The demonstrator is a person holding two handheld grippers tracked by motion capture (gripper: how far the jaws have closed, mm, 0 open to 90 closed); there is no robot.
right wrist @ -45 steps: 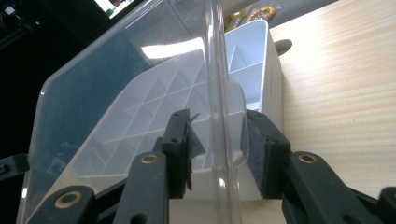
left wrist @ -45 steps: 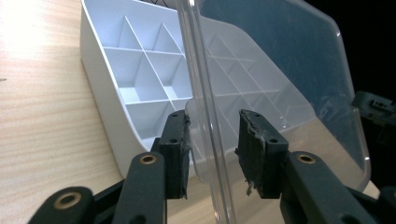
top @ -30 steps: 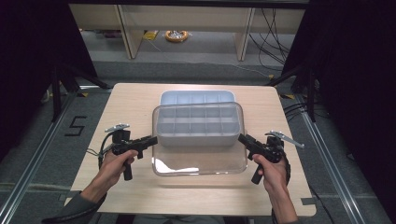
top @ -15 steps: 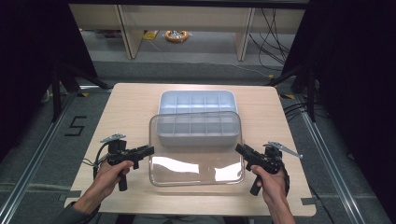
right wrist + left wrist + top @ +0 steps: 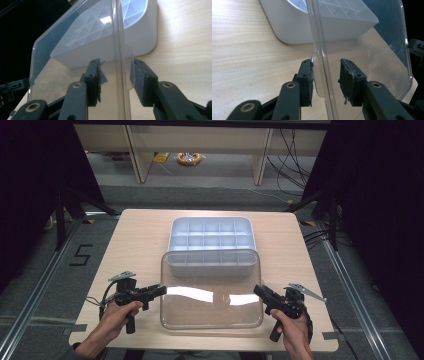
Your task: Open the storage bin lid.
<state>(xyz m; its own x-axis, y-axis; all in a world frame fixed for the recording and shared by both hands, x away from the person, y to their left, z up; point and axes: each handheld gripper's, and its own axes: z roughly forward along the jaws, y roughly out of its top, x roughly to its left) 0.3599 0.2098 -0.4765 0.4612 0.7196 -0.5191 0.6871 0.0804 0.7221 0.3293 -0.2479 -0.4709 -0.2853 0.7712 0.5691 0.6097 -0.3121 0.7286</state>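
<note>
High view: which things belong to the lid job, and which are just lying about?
In the job:
clear lid
white divided tray
left tool, jaws either side of the lid's edge
right tool, likewise

Lying about:
yellow coil on the floor
loose cables behind the table

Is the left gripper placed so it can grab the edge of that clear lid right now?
Probably yes. The left gripper has its open jaws on either side of the clear lid's edge, with nothing between them, so closing should catch it.

A clear plastic lid (image 5: 211, 290) lies flat at the table's near edge, overlapping a white compartmented tray (image 5: 211, 234).
</note>
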